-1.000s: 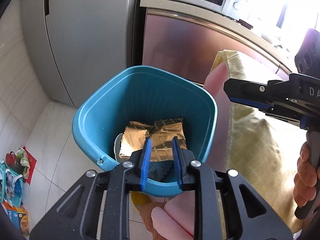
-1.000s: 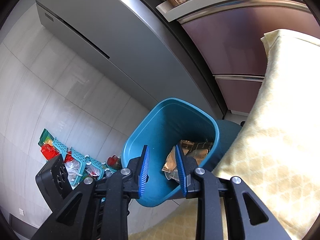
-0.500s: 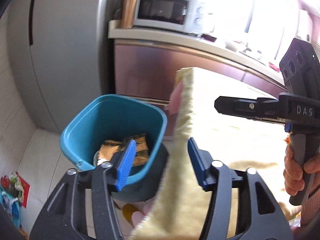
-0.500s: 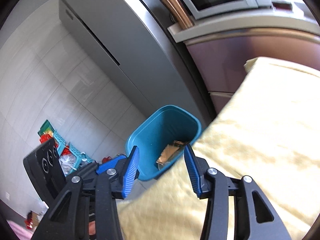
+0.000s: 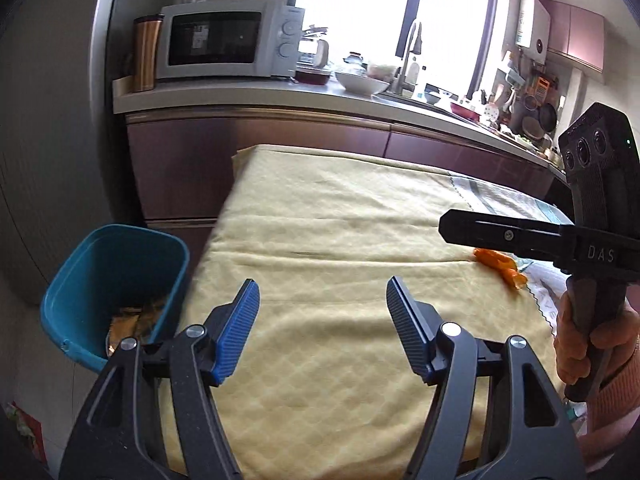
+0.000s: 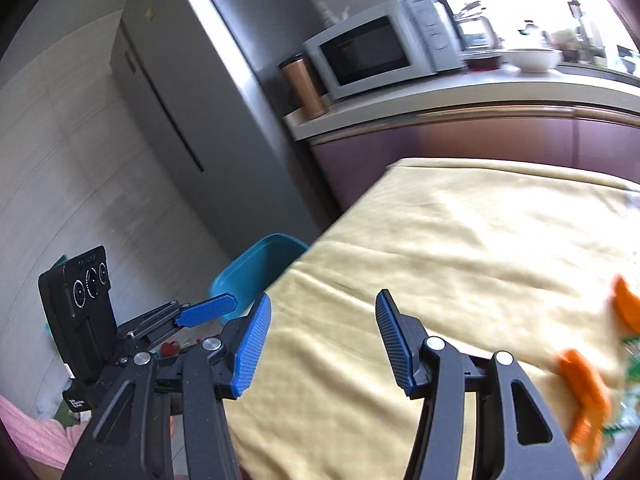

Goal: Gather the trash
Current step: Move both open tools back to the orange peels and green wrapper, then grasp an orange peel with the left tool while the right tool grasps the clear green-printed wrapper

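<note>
Blue bin [image 5: 116, 280] w/ gold wrappers [image 5: 136, 320] inside sits left, beside tabletop [image 5: 340, 240] edge. Left gripper [image 5: 322, 322] & right gripper [image 6: 322, 340] both over yellow cloth, jaws just been opening, nothing between. Orange trash [image 6: 584, 392] lies far right on cloth.

Right gripper [image 6: 322, 344], fingers [image 6: 252, 344] apart and empty, above yellow tablecloth [image 6: 440, 248] near orange scraps [image 6: 584, 392].

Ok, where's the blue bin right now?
In the left wrist view the blue bin stands on the floor at lower left, against the yellow-clothed table's corner.
</note>
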Demonstrator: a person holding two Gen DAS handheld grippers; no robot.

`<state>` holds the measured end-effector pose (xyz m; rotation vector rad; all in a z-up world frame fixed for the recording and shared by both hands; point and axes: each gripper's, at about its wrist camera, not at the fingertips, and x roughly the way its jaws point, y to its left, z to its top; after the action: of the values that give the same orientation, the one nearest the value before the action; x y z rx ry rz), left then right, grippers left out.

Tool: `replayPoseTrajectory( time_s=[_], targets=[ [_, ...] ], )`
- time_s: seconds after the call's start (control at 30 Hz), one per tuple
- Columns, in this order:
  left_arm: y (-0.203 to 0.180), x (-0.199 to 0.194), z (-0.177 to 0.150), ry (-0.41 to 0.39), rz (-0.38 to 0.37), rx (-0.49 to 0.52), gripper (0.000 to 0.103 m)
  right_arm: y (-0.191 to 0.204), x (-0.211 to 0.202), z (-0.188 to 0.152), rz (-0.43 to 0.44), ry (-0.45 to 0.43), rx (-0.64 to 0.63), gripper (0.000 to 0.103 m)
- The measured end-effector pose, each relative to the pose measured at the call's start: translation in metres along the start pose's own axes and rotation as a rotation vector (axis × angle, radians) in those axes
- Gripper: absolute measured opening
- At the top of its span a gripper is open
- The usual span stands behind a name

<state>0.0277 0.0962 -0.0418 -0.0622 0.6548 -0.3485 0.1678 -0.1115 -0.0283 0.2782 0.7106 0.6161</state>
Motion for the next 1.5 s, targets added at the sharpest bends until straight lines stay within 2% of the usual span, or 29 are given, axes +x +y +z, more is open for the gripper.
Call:
replayPoseTrajectory(
  time_s=[0.37,0.5,0.63,0.77,0.87,1.0,1.1,1.17,1.23,1.3,1.4,1.5],
  targets=[
    [-0.085,0.045,-0.001,0.094,-0.188,0.138,0.065,-0.089,-0.109,-0.038,-0.321,-0.158,0.174,0.052],
    [-0.110,0.065,-0.001,0.142,-0.233,0.168,0.065,-0.119,-0.128,-0.046,-0.401,-0.175,0.223,0.052],
    [-0.133,0.082,0.003,0.184,-0.287,0.177,0.065,-0.143,-0.130,-0.055,-0.407,-0.161,0.274,0.052],
    [-0.155,0.098,0.004,0.226,-0.333,0.187,0.064,-0.148,-0.121,-0.060,-0.387,-0.142,0.288,0.052],
    [-0.173,0.109,0.002,0.262,-0.340,0.204,0.061,-0.150,-0.119,-0.062,-0.371,-0.138,0.295,0.052],
    [-0.185,0.126,0.003,0.313,-0.376,0.177,0.059,-0.155,-0.117,-0.063,-0.343,-0.136,0.316,0.051],
    [-0.192,0.135,0.004,0.330,-0.373,0.161,0.059,-0.158,-0.114,-0.063,-0.331,-0.130,0.327,0.046],
    [-0.194,0.140,0.007,0.338,-0.375,0.150,0.056,-0.159,-0.112,-0.064,-0.322,-0.129,0.332,0.044],
    [-0.196,0.144,0.008,0.353,-0.372,0.142,0.046,-0.160,-0.112,-0.064,-0.316,-0.130,0.338,0.041],
    [-0.197,0.146,0.009,0.355,-0.372,0.136,0.044,-0.161,-0.113,-0.064,-0.309,-0.132,0.342,0.039],
    [-0.197,0.148,0.008,0.374,-0.393,0.112,0.028,-0.161,-0.113,-0.065,-0.299,-0.130,0.344,0.034],
    [-0.195,0.151,0.007,0.376,-0.393,0.100,0.018,-0.162,-0.112,-0.064,-0.290,-0.126,0.343,0.026]
  ],
)
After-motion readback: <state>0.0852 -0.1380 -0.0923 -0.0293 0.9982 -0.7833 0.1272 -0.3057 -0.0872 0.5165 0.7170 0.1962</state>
